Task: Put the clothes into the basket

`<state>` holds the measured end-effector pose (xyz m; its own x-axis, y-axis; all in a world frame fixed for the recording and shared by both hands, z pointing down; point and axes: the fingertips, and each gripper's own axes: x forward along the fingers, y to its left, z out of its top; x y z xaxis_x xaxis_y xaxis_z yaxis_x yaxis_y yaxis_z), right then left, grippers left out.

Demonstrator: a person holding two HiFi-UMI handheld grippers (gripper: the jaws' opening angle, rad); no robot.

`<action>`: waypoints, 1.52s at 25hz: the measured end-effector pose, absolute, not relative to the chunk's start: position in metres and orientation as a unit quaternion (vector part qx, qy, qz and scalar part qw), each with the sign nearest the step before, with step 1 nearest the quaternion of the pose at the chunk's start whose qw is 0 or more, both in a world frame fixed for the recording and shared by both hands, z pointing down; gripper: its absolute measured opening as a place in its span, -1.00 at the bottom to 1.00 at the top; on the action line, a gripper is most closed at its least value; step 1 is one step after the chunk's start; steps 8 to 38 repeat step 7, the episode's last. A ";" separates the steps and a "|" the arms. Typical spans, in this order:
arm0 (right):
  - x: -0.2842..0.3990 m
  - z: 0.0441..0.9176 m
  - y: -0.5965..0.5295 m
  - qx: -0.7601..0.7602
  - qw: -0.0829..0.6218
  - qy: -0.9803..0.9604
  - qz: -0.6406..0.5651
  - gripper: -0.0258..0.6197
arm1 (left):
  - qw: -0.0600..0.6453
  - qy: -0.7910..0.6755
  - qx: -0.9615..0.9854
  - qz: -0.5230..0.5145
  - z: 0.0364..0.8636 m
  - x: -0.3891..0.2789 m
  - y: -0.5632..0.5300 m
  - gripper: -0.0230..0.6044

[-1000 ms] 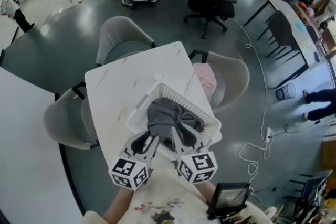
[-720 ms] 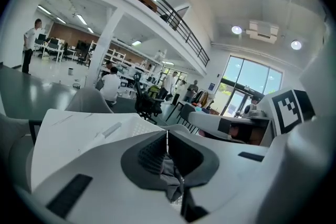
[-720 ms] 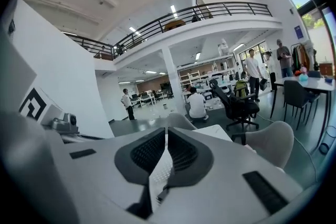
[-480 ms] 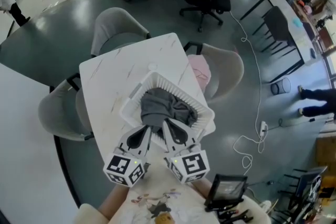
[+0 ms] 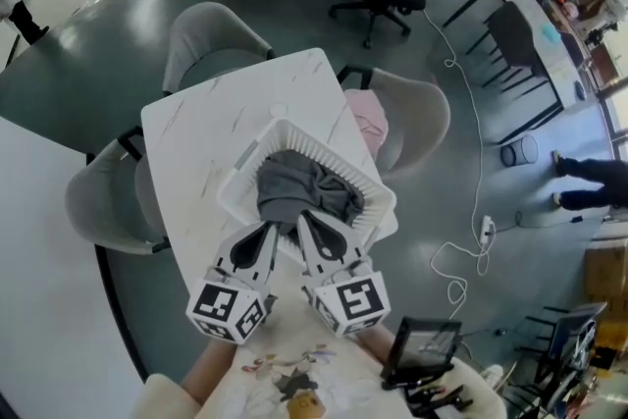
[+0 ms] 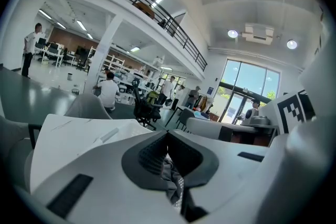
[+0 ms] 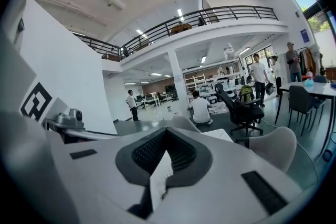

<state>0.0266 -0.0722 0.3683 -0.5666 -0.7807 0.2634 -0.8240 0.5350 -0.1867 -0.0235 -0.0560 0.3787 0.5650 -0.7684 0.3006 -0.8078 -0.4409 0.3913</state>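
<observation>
Left claw: is pinching the grey garment at its near edge.
Right claw: is pinching it likewise.
Handling: soft, light, probably sagging.

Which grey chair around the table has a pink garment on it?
The chair right of the table in the head view: only its seat carries a pink garment.

grey garment: near edge covered by left gripper and right gripper | basket: near rim hidden behind both | pink cloth: partly masked by table edge, type not resolved | white tag between right jaws: lower end hidden by gripper body
</observation>
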 end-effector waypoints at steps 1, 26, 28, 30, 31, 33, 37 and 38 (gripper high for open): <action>0.027 0.369 -0.072 0.460 0.073 -0.872 0.149 -0.90 | 0.253 -0.464 0.848 0.038 0.380 -0.024 -0.055 -0.89; 0.027 0.369 -0.069 0.460 0.072 -0.872 0.149 -0.90 | 0.259 -0.462 0.847 0.037 0.382 -0.022 -0.051 -0.89; 0.027 0.369 -0.069 0.460 0.072 -0.872 0.149 -0.90 | 0.259 -0.462 0.847 0.037 0.382 -0.022 -0.051 -0.89; 0.027 0.369 -0.069 0.460 0.072 -0.872 0.149 -0.90 | 0.259 -0.462 0.847 0.037 0.382 -0.022 -0.051 -0.89; 0.027 0.369 -0.069 0.460 0.072 -0.872 0.149 -0.90 | 0.259 -0.462 0.847 0.037 0.382 -0.022 -0.051 -0.89; 0.027 0.369 -0.069 0.460 0.072 -0.872 0.149 -0.90 | 0.259 -0.462 0.847 0.037 0.382 -0.022 -0.051 -0.89; 0.027 0.369 -0.069 0.460 0.072 -0.872 0.149 -0.90 | 0.259 -0.462 0.847 0.037 0.382 -0.022 -0.051 -0.89; 0.027 0.369 -0.069 0.460 0.072 -0.872 0.149 -0.90 | 0.259 -0.462 0.847 0.037 0.382 -0.022 -0.051 -0.89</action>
